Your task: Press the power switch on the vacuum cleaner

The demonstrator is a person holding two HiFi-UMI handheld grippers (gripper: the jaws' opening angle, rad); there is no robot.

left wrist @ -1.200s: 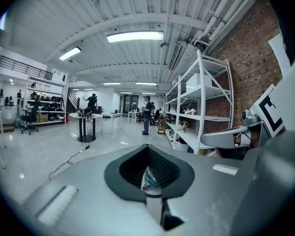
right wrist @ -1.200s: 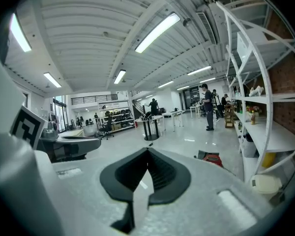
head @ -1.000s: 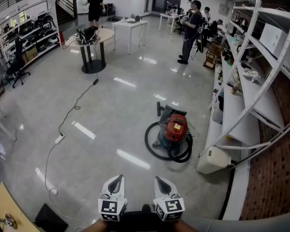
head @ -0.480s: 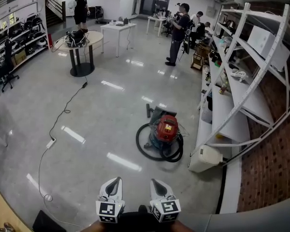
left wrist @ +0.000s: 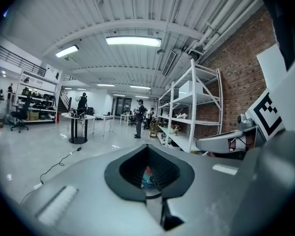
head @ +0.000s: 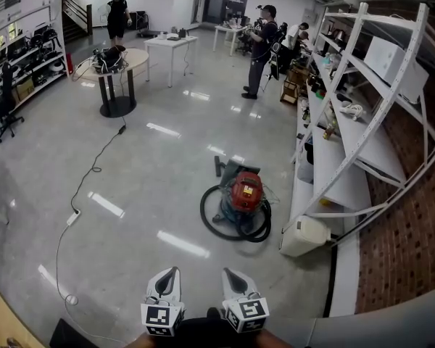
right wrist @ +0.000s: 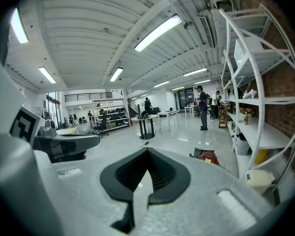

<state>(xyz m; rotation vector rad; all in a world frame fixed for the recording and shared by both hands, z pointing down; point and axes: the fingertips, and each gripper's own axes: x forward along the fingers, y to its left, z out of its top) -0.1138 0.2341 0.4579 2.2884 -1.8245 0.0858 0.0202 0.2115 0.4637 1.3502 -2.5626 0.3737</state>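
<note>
sitting on the floor (head: 141, 169) near shelving (head: 346, 174): vacuum cleaner (head: 245, 193).

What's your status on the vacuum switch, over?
Left gripper and right gripper shut, empty. Vacuum on floor ahead, well apart, not yet touched. Black hose looped around it.

White shelving (head: 362, 122) lines the right side, a white container (head: 304, 235) at its foot. Far left stands a round table (head: 119, 60); a cable (head: 94, 169) crosses the floor (head: 152, 201).
</note>
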